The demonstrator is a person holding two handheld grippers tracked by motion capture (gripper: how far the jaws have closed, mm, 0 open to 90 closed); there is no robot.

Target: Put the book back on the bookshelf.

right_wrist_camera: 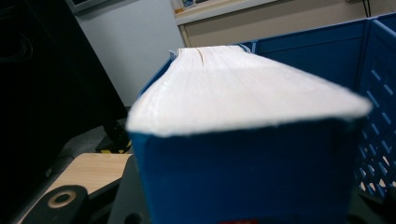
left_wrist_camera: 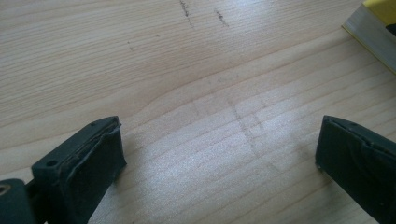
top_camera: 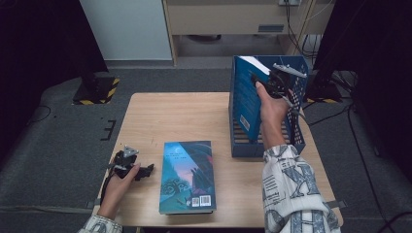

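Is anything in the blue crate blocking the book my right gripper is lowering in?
Nothing visible does. The right gripper holds the blue book upright inside the blue crate, against its left wall; the slatted floor beside it looks bare. The book hides the floor directly beneath.

Light wooden table, pale grain, standing on grey carpet. Dark scuff marks and faint scratches on top, seen in left gripper view. Hardcover book lying flat near front edge, cover up, barcode stickers toward person. Blue plastic file crate on right part of table, slatted walls, open top. Left gripper resting on tabletop at front left corner, just beside flat book, jaws spread wide over bare wood.
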